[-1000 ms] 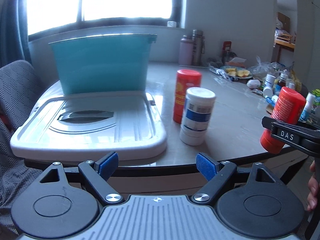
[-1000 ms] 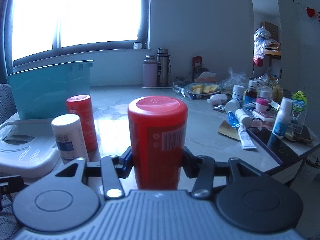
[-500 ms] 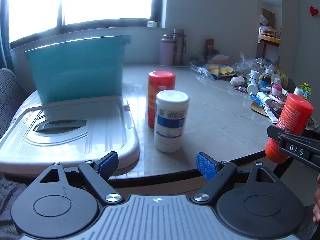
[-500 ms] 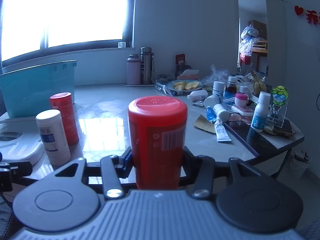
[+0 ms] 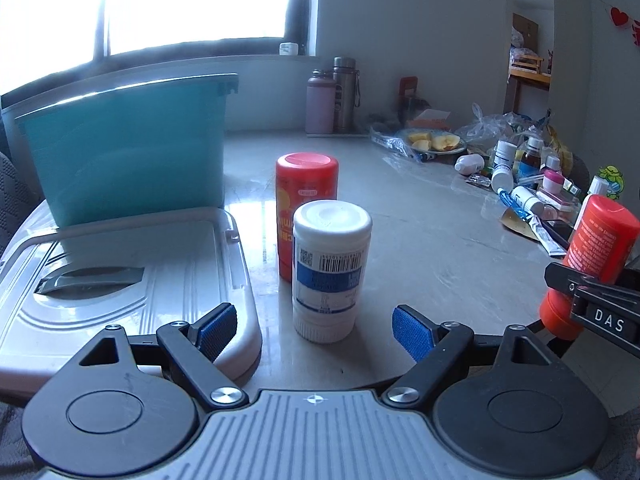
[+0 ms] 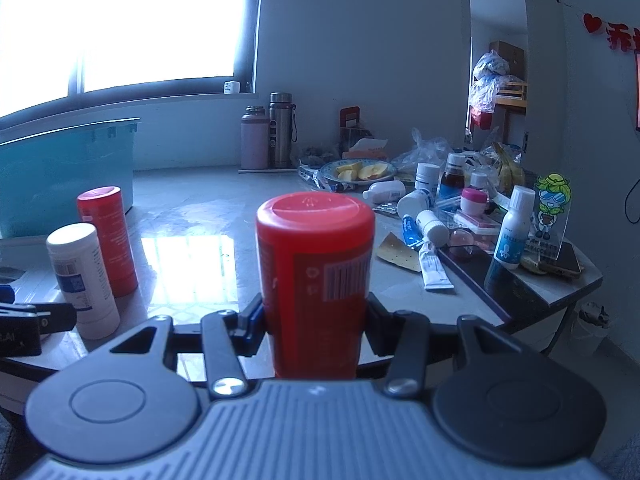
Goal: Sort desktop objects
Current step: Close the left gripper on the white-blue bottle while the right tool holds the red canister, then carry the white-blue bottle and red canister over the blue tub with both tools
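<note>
My right gripper (image 6: 314, 320) is shut on a red canister (image 6: 316, 280) and holds it upright off the table's front edge; the canister also shows in the left wrist view (image 5: 592, 264). My left gripper (image 5: 316, 330) is open and empty, its blue pads either side of a white bottle with a blue label (image 5: 330, 276) just ahead of it. A second red canister (image 5: 306, 212) stands right behind the white bottle. Both also show in the right wrist view, the white bottle (image 6: 82, 280) and the red canister (image 6: 108, 240).
A teal bin (image 5: 128, 160) stands at the back left, its white lid (image 5: 120, 288) lying flat in front of it. Two flasks (image 5: 334, 98), a plate of fruit (image 5: 434, 142) and a cluster of small bottles and tubes (image 6: 448, 212) crowd the right side.
My left gripper has moved forward and right, bringing the white bottle between its open pads. My right gripper has kept hold of the red canister and shifted slightly.
</note>
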The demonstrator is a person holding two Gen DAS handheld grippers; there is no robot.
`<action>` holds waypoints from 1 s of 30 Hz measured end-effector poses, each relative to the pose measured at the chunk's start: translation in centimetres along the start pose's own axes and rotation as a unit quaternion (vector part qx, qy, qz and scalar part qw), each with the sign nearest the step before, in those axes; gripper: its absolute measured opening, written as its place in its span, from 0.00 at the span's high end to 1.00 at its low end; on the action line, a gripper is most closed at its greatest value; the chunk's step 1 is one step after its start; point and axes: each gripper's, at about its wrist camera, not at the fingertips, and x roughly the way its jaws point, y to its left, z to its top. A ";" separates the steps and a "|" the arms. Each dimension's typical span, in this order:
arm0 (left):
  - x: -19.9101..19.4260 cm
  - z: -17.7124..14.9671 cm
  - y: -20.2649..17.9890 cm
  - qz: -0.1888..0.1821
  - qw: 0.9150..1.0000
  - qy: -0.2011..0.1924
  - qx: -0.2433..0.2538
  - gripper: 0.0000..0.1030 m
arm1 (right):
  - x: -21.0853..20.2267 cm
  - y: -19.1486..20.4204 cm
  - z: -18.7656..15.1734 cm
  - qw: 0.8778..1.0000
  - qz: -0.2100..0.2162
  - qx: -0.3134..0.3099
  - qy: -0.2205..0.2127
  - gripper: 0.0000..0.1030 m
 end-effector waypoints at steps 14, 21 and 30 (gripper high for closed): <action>4.9 1.0 -0.7 -0.012 1.000 0.010 -0.003 0.16 | 1.3 -0.4 0.1 1.000 -0.010 -0.001 0.010 0.52; 5.5 1.1 -1.4 -0.006 1.000 -0.013 0.005 0.53 | 1.8 -0.7 0.4 1.000 -0.011 -0.003 0.011 0.52; 2.9 1.7 0.2 0.003 1.000 -0.016 -0.019 0.53 | 0.4 0.0 0.9 1.000 0.002 -0.010 -0.001 0.52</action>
